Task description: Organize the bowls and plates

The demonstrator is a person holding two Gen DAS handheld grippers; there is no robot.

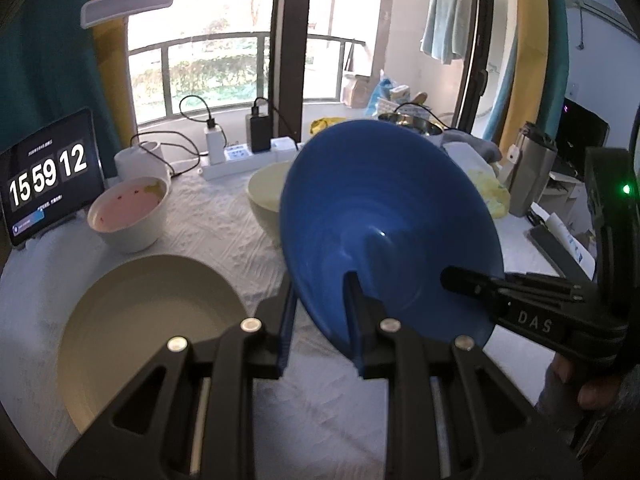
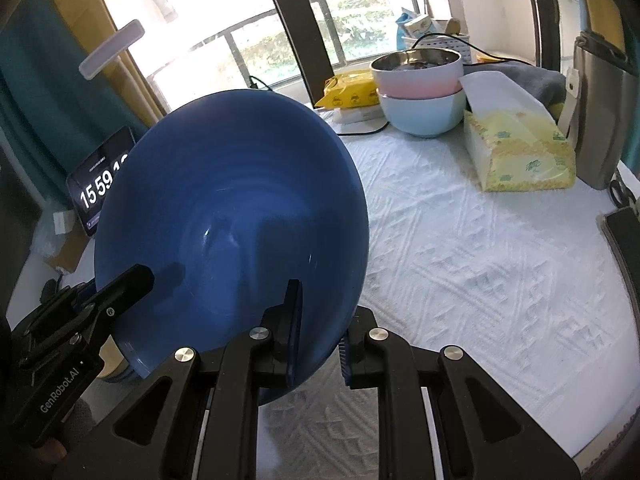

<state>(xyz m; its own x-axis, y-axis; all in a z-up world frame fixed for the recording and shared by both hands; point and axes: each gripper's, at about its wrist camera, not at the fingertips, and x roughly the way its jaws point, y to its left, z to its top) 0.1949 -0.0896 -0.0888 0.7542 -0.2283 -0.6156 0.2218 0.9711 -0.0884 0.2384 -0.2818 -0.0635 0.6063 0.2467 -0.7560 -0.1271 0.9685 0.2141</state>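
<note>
Sorting is judged barely begun: the blue bowl is gripped at its rim by both the left claw and right claw, tilted above the tabletop. A plate and other bowls lie unstacked.

From my right wrist view the blue bowl blocks half the clock tablet, so I read only part of its digits. On the left wrist view it hides most of the cream bowl behind it. The big beige plate is partly covered by my left gripper.
</note>
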